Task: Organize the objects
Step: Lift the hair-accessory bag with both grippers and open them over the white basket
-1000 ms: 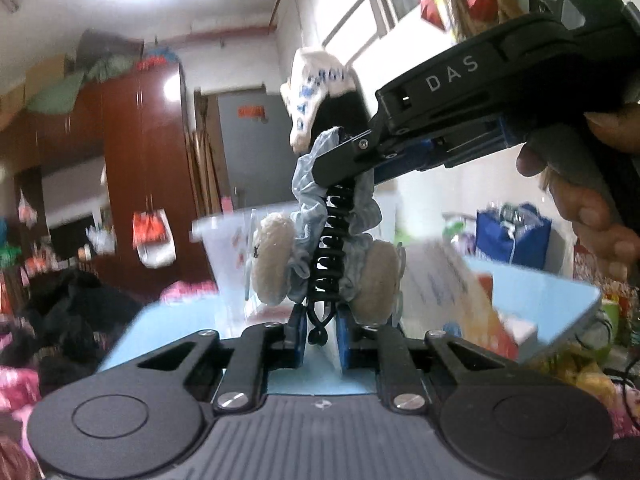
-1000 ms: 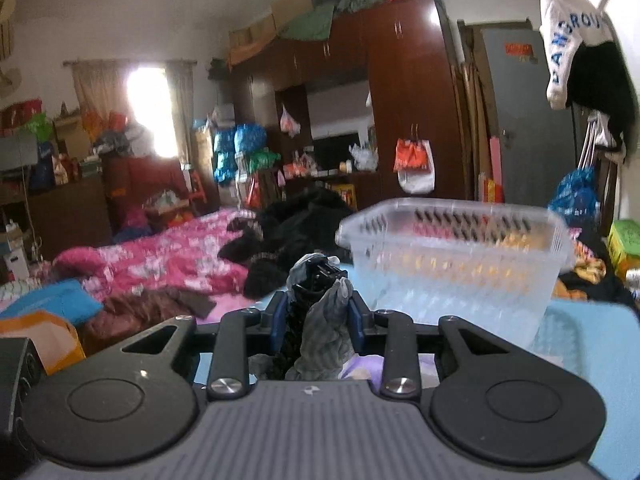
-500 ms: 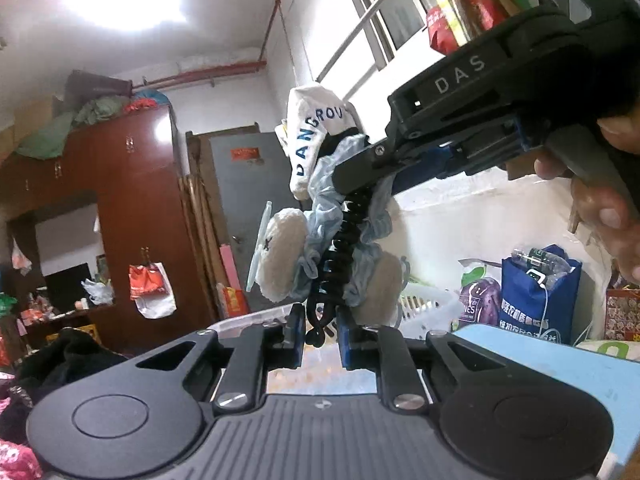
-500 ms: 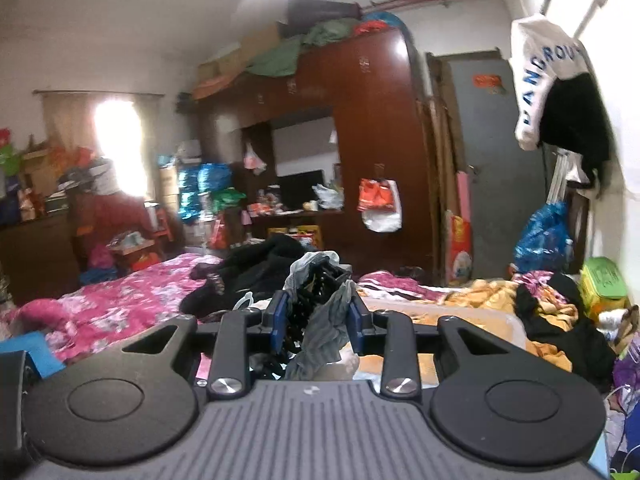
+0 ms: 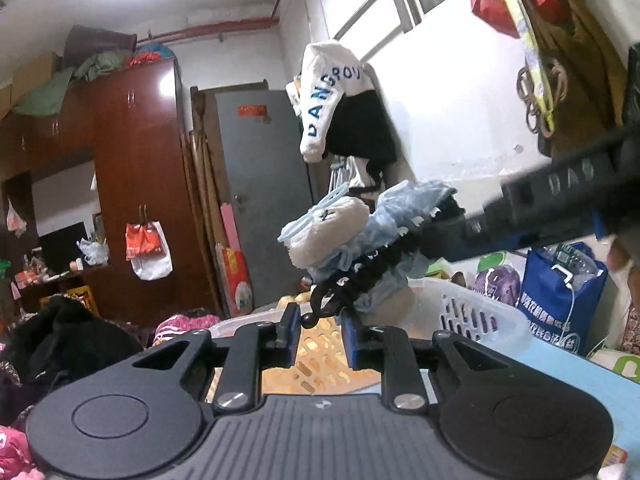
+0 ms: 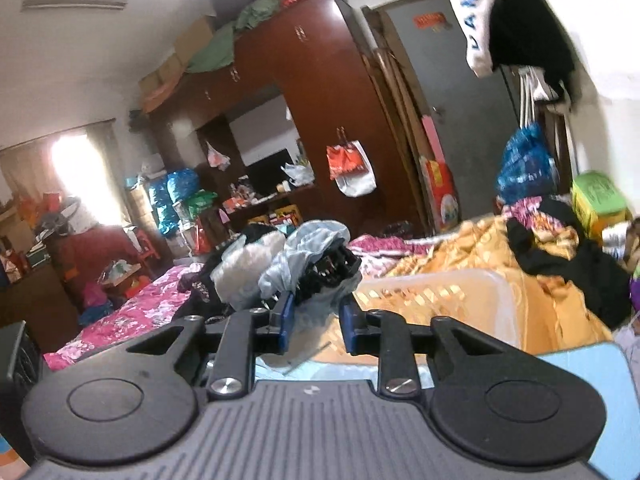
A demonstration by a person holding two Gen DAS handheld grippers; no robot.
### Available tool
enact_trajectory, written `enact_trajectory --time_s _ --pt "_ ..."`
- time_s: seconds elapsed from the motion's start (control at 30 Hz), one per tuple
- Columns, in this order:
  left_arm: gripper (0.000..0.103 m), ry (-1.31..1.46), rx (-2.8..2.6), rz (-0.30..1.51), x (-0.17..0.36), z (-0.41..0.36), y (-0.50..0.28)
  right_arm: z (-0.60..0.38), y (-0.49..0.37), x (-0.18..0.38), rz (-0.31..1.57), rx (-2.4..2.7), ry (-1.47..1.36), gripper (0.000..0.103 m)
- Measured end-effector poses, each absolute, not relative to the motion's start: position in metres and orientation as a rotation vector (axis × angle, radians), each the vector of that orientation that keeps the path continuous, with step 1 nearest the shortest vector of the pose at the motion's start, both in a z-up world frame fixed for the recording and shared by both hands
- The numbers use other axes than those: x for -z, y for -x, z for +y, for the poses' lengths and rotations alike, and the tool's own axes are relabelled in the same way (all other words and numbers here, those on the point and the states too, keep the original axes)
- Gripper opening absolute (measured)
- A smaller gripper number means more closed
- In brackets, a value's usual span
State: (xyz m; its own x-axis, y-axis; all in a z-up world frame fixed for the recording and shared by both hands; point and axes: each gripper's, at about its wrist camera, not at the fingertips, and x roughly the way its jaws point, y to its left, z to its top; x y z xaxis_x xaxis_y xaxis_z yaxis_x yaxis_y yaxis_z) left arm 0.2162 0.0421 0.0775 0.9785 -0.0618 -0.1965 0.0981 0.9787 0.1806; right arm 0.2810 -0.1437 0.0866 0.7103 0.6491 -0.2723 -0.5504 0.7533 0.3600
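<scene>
A bundle of hair ties [image 5: 360, 240], made of a pale blue scrunchie, fluffy white pom-poms and a black spiral cord, hangs in the air above a translucent plastic basket [image 5: 472, 312]. My right gripper [image 5: 434, 236] reaches in from the right and is shut on the bundle's far end. The cord's loose end dangles between the fingers of my left gripper [image 5: 320, 336], whose jaws are opening and do not press on it. In the right wrist view the same bundle [image 6: 312, 256] is pinched at my right gripper [image 6: 316, 316], with the basket [image 6: 440, 292] just beyond.
The basket stands on a light blue table [image 5: 580, 376]. A blue shopping bag [image 5: 560, 280] sits by the white wall at the right. Behind are a bed with a pink flowered cover [image 6: 132, 312], a yellow quilt [image 6: 540, 312] and a dark wardrobe [image 5: 136, 168].
My left gripper has let go of the black cord and its jaws have parted. The bundle has tipped from upright to slanting sideways in my right gripper, which has rolled. Both views have swung towards the basket.
</scene>
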Motion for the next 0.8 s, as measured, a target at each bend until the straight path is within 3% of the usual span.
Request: enact_trajectory --time_s 0.4,0.43,0.5,0.57,0.63,0.8 --pt "0.023 -0.233 0.029 0.288 -0.072 0.046 -0.246 -0.144 -0.31 -0.057 0.514 -0.573 -0.23 0.016" --pt "0.026 -0.219 0.036 0.285 -0.073 0.048 -0.242 -0.145 -0.308 -0.058 0.522 -0.576 -0.226 0.02" --pt "0.044 -0.194 0.054 0.259 -0.074 0.051 -0.229 -0.148 -0.297 -0.064 0.501 -0.561 -0.214 0.037" --pt "0.075 -0.168 0.064 0.205 -0.077 0.055 -0.207 -0.156 -0.277 -0.072 0.453 -0.544 -0.217 0.081" --pt "0.08 -0.159 0.061 0.172 -0.078 0.056 -0.182 -0.169 -0.251 -0.08 0.374 -0.537 -0.222 0.103" --pt "0.086 -0.117 0.071 0.165 -0.057 0.054 -0.107 -0.211 -0.181 -0.062 0.343 -0.585 -0.219 0.103"
